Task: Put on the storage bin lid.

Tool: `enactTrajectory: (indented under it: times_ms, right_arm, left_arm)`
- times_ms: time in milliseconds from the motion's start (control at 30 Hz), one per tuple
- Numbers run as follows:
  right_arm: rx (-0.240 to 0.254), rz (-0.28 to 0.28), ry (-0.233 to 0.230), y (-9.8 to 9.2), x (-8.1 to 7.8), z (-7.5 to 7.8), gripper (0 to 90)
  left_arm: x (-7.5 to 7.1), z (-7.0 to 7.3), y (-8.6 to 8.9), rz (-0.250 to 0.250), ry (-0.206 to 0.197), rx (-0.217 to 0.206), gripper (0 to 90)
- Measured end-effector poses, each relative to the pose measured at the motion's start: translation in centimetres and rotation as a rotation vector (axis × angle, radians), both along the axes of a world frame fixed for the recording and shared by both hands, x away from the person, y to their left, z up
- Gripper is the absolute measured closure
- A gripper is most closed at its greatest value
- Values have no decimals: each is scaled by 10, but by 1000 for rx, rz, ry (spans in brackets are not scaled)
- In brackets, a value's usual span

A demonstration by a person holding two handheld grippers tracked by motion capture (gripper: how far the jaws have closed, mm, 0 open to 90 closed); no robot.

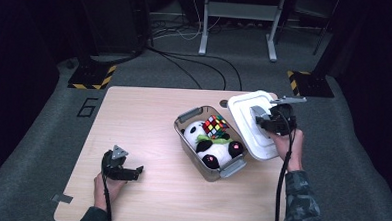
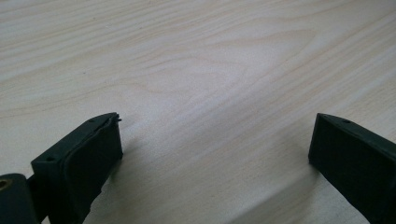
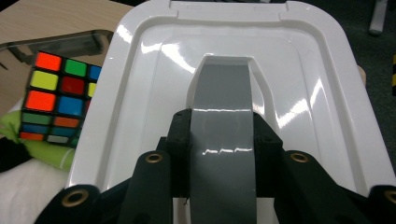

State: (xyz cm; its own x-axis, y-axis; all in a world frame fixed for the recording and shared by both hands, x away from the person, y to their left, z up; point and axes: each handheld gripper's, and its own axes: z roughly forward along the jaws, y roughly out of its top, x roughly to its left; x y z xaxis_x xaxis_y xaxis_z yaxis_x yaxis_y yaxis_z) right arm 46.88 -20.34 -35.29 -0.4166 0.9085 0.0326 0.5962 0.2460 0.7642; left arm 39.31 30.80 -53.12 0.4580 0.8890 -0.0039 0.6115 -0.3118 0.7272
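- The right gripper (image 1: pixel 275 125) is clamped on the grey handle (image 3: pixel 223 140) of the white lid (image 1: pixel 248 124), one jaw on each side of the strap, and holds the lid tilted at about 3 o'clock from the box (image 1: pixel 210 143).
- The lid is off the box: its near edge overlaps the box's right rim, but it neither sits flat nor closes anything. Whether it is being taken away or brought on, the pictures do not tell.
- The clear box stands open near the middle of the table (image 1: pixel 142 138), with a panda toy (image 1: pixel 212 149) lying inside and a colour cube (image 1: pixel 216 125) on top of it at the 12 o'clock end.
- By my judgement, the job is roughly midway: the lid is gripped and lifted, yet it must still be either set down on the table or seated on the rim and latched.
- The left gripper (image 1: pixel 124 171) rests at 8 o'clock from the box, well apart; its jaws stand wide over bare wood with nothing between them.
- Hidden: the lid's underside, the box's right-hand latch behind the lid, and the box floor under the toy.
- The green thing (image 3: pixel 46 149) under the cube is too cut off to name.
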Motion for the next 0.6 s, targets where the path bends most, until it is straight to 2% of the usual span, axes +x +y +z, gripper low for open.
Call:
enactTrajectory:
  times_ms: [233, 467, 533, 600]
  right_arm:
    - [8, 74, -1, 25, -4, 8, 668]
    - [25, 116, 12, 46, -4, 12, 668]
    - [40, 136, 28, 58, -3, 12, 668]
    - [41, 142, 28, 61, -3, 11, 668]
  left_arm:
    - [0, 0, 0, -1, 0, 1, 25]
    - [0, 0, 0, -3, 1, 1, 25]
    - [0, 0, 0, -2, 0, 1, 25]
    - [0, 0, 0, -2, 1, 1, 24]
